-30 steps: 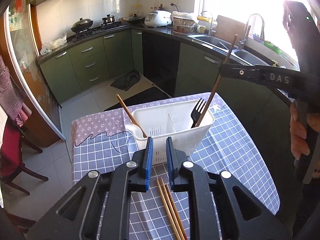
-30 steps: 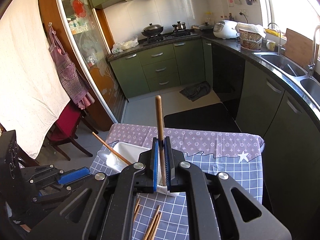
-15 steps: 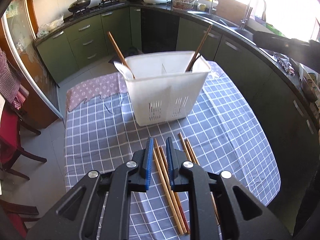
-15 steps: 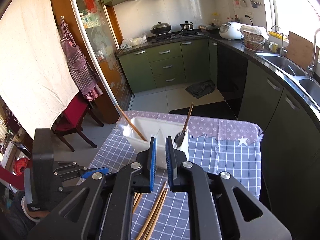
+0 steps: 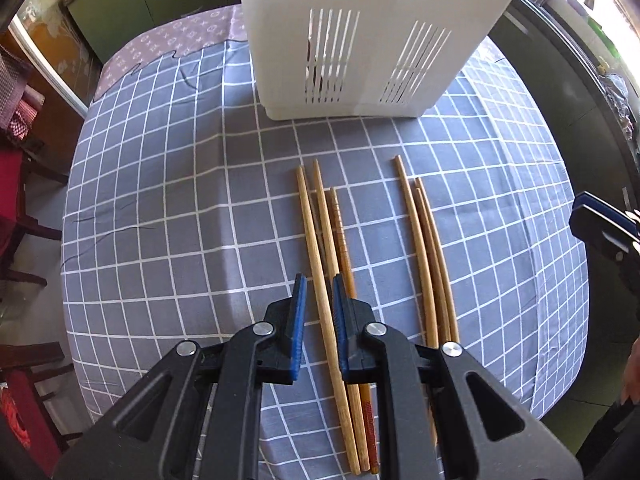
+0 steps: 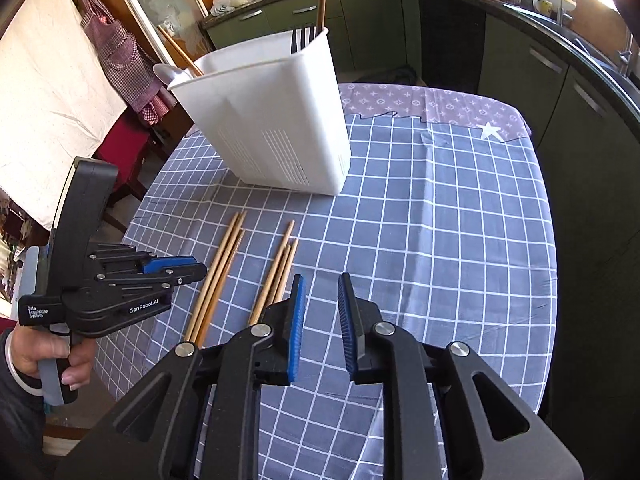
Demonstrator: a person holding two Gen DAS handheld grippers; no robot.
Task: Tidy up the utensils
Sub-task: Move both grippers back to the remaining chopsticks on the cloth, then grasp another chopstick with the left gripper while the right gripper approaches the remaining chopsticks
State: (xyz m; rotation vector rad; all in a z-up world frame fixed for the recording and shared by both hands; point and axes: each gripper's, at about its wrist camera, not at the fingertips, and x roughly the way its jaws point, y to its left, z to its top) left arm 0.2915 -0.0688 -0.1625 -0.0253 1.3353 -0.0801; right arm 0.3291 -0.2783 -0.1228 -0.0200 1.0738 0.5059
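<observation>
The left wrist view looks down steeply, close over the table (image 5: 160, 208), facing the white holder (image 5: 372, 40). The right wrist view looks from higher (and more sideways); both share the chopsticks (image 6: 224, 272).

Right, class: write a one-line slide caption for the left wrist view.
Open left gripper straddles one of the chopsticks lying before the white utensil holder.

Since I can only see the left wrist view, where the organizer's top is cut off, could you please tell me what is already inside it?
Observer: The white organizer holds a black fork at its far end.
Operator: Anything else in there?
Observer: A white spoon leans out at the opposite end.
Operator: And the right gripper?
Observer: The right gripper is open and empty, over the tablecloth just right of the chopsticks.
</observation>
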